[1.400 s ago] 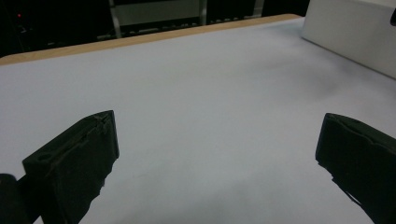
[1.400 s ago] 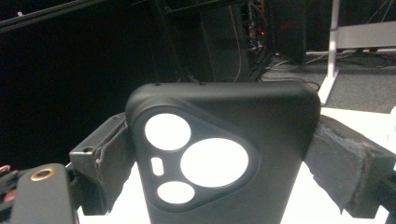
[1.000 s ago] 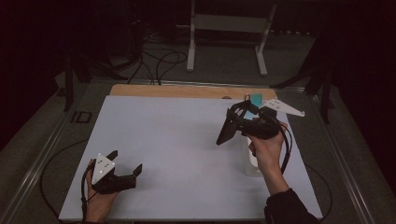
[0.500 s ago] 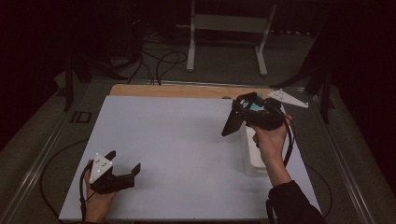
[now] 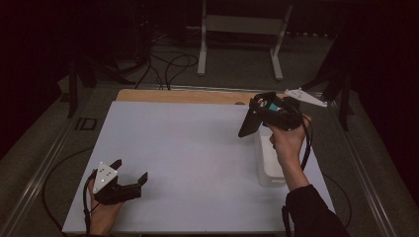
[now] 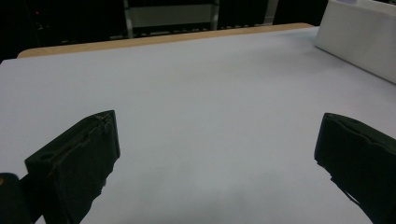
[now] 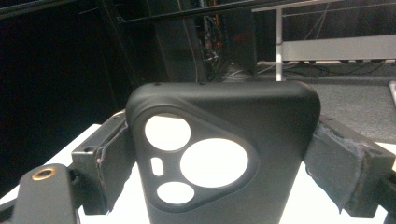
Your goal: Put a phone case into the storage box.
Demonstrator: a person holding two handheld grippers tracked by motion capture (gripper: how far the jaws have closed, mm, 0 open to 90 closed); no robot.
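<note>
Right gripper [image 7: 219,172] clamps black phone case [image 7: 224,154]; left gripper [image 6: 215,158] spread wide

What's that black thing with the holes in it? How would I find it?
Look at the big white table, then at its far right side, where the right gripper is raised above a white box. Clamped between its jaws is a black phone case, the one thing with round camera holes cut through it.
</note>
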